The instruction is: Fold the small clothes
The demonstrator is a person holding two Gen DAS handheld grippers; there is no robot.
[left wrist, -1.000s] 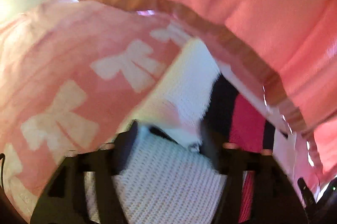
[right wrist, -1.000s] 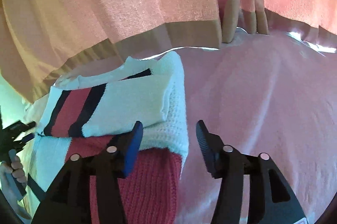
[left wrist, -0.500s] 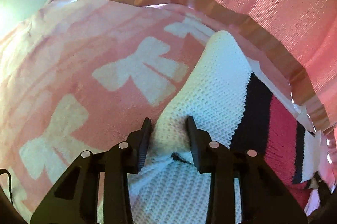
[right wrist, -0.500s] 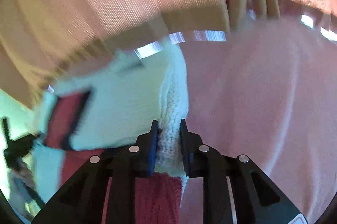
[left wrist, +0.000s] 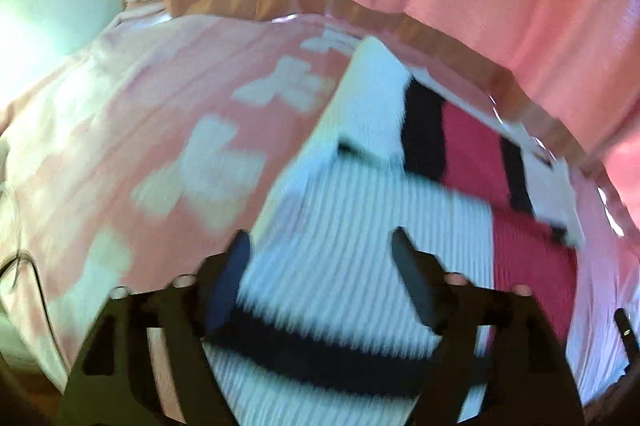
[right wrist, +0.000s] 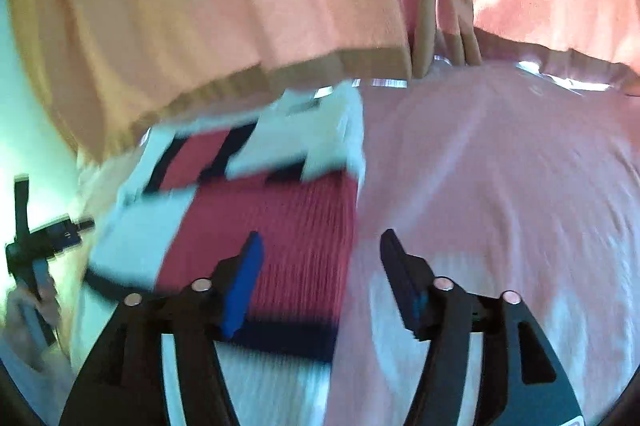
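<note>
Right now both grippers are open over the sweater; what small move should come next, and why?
Probably lower the left gripper and the right gripper to the sweater's near edge and close on it for another fold. Both are open and hold nothing, and the sweater lies on the blanket with its sleeves already folded in, while its lower part is still flat.

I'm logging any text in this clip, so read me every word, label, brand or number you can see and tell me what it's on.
No readable text in either view.
Sweater: plain red, white and dark stripes, no label showing.
Blanket: white bow shapes only, no lettering.
Curtain: plain.
Left hand-held gripper and right hand-held gripper: no markings visible; both views are motion-blurred.
</note>
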